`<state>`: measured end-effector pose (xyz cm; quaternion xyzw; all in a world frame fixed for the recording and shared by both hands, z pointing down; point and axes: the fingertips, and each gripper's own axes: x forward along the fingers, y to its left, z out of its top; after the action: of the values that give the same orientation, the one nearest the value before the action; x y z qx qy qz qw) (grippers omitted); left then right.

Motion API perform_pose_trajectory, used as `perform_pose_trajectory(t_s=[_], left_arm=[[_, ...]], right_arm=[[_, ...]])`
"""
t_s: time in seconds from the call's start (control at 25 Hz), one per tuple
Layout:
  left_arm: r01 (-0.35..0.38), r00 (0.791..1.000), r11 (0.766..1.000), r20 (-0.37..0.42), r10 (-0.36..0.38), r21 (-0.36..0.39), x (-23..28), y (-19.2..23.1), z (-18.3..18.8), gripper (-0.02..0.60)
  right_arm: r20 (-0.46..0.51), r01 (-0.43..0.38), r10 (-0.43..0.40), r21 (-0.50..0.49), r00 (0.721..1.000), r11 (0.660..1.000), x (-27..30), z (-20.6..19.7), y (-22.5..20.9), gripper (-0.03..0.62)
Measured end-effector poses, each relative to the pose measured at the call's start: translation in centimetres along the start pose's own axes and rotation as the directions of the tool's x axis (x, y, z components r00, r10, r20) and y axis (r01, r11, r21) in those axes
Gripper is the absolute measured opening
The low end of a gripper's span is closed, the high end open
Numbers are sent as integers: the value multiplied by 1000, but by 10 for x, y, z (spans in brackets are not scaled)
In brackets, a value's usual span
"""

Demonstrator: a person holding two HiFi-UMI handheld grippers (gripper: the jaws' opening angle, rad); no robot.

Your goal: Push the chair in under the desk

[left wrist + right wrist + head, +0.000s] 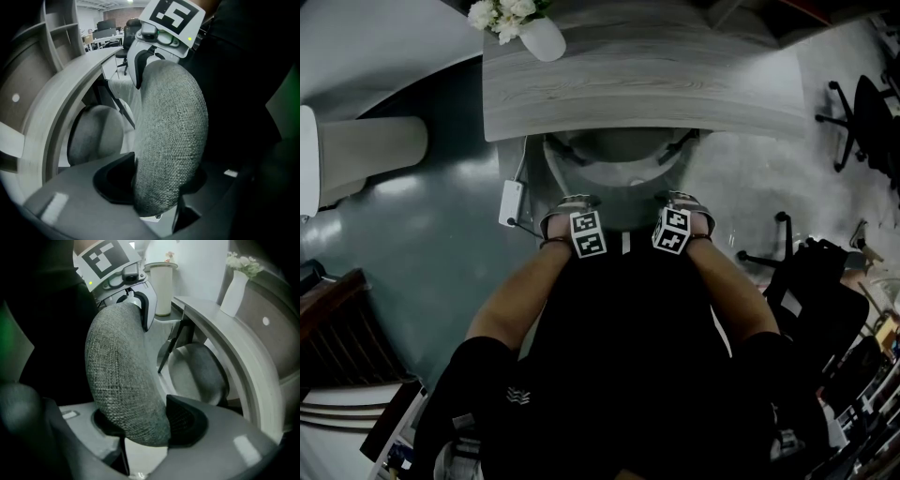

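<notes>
- Chair backrest, padded, curved and covered in grey woven fabric, stands between the jaws of my left gripper. The jaws are spread wide astride its top edge and, I judge, are not squeezing it.
- My right gripper is the same, jaws wide apart and straddling that edge further along.
- Its long axis runs side to side between my hands, so both are equally near and a push goes squarely across it.
- Beyond it, the round grey seat already lies beneath the curved grey wood-grain desk, straight ahead.
- Little travel seems left.
</notes>
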<state>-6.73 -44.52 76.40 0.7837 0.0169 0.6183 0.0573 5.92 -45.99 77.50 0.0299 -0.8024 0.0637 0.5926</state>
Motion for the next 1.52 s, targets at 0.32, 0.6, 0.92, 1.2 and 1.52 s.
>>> perform_pose_trajectory(t_s=[0.32,0.6,0.92,1.2,1.52], left_arm=[[-35,999,999,-22,34,-40,-5,-2,1,219],[-44,998,984,31,50,-170,-36,-8,3,219],[-54,988,957,126,93,-286,-89,-6,5,201],[-206,898,863,261,354,-461,-160,62,31,97],[-345,627,728,432,649,-593,-266,132,65,6]], right_arm=[[5,-20,20,27,1000,999,-12,1,6,218],[85,-60,51,110,995,992,-43,-2,10,221],[238,-97,31,272,971,958,-106,6,-10,218],[510,-187,-261,668,819,720,-188,19,-97,207],[518,17,-481,668,707,744,-255,32,-147,205]])
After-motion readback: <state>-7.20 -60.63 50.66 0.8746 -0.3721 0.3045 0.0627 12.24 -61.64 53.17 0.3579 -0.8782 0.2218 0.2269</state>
